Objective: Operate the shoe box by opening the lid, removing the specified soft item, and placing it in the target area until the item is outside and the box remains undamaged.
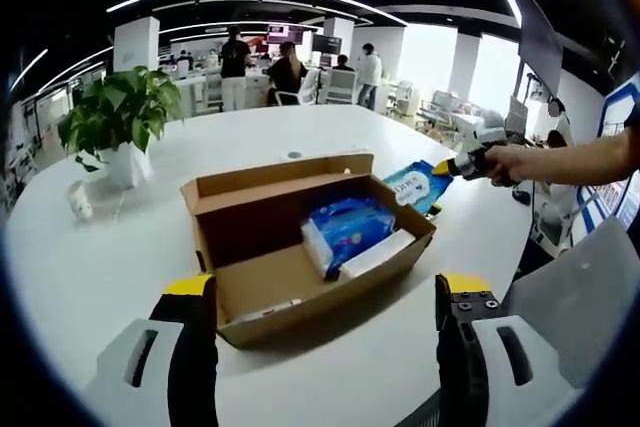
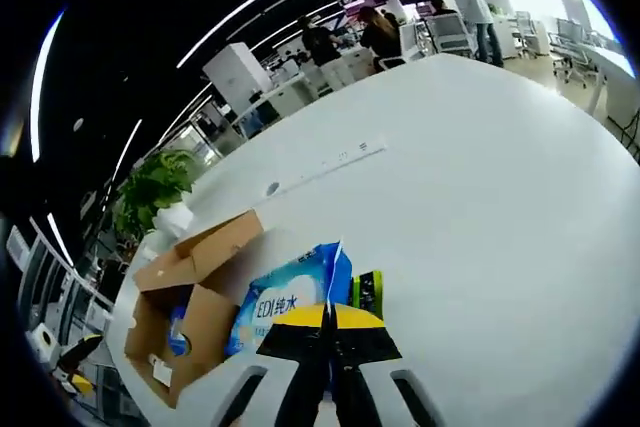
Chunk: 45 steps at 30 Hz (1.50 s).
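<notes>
An open brown cardboard shoe box sits mid-table, its lid folded back. Inside lie a blue soft tissue pack and a white flat item. My left gripper stands open in front of the box, with nothing between its jaws. Just outside the box's far right side, a blue-and-white wipes pack hangs low over the table. My right gripper is shut on its edge. The box lies left of the pack in the right gripper view.
A potted plant and a small white object stand at the table's left. A small dark-and-green thing lies beside the pack. The white table stretches wide to the right. People stand at desks far behind.
</notes>
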{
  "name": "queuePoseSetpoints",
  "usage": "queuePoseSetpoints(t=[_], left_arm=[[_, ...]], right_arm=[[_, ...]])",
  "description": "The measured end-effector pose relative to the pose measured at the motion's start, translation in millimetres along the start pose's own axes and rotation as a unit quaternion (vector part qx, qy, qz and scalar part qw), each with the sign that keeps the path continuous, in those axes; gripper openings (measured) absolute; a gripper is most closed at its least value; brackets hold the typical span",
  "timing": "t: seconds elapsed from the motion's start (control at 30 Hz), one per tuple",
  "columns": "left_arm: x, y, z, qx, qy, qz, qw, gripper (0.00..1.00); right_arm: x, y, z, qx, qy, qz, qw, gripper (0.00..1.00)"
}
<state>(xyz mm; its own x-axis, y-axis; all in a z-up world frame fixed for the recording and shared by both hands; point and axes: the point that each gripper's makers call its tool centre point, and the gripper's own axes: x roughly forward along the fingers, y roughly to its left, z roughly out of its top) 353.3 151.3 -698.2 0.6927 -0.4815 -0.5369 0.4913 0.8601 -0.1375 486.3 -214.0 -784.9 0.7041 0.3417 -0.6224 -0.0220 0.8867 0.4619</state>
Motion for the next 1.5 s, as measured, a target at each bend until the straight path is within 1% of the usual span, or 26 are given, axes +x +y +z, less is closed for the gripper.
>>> queuePoseSetpoints(t=[0.13,0.23,0.37,0.5,0.57,0.63,0.7,0.87,1.0,1.17,1.23,1.3,1.33,1.5], left_arm=[[0,1.8,-0.7,-0.002,-0.001,0.001,1.0000,0.93],[1,3.4,-2.0,-0.003,0.001,0.003,1.0000,0.93],[0,7.0,-5.1,-0.006,0.006,0.009,0.9999,0.90],[1,12.1,-9.4,-0.009,0.012,0.019,0.9997,0.88],[1,17.5,-12.6,-0.014,0.017,0.030,0.9993,0.88],[1,20.0,-13.3,-0.015,0.017,0.034,0.9992,0.88],[1,21.5,-14.0,-0.024,0.015,0.034,0.9990,0.87],[2,25.2,-17.0,-0.024,0.020,0.040,0.9987,0.84],[1,30.1,-16.9,-0.032,0.019,0.047,0.9982,0.81],[-2,44.1,-14.1,-0.030,0.018,0.066,0.9972,0.73],[-4,51.8,-10.9,-0.038,0.012,0.078,0.9962,0.69],[-5,57.1,-8.6,-0.051,0.007,0.083,0.9952,0.67],[-6,59.1,-8.4,-0.052,0.006,0.085,0.9950,0.65],[-7,72.7,-17.0,-0.067,0.014,0.095,0.9930,0.54]], right_arm=[[6,-9,-5.1,-0.030,0.012,-0.003,0.9995,0.00],[9,-14,-6.9,-0.031,0.013,0.000,0.9994,0.00],[13,-20,-11.9,-0.044,0.016,0.003,0.9989,0.00],[7,-15,-21.3,-0.055,0.014,0.008,0.9984,0.00],[5,-14,-25.8,-0.056,0.013,0.010,0.9983,0.00],[2,-12,-29.0,-0.057,0.011,0.013,0.9982,0.00],[1,-10,-30.6,-0.056,0.010,0.015,0.9983,0.00],[-1,-3,-28.3,-0.068,0.001,0.021,0.9975,0.00],[0,-1,-25.1,-0.072,-0.006,0.025,0.9971,0.00],[4,-6,-22.5,-0.065,-0.006,0.019,0.9977,0.00],[5,-8,-21.4,-0.060,-0.007,0.019,0.9980,0.00],[5,-9,-20.4,-0.058,-0.006,0.018,0.9981,0.00],[5,-9,-19.7,-0.059,-0.005,0.017,0.9981,0.01],[2,-13,-14.1,-0.065,-0.012,0.014,0.9977,0.03]])
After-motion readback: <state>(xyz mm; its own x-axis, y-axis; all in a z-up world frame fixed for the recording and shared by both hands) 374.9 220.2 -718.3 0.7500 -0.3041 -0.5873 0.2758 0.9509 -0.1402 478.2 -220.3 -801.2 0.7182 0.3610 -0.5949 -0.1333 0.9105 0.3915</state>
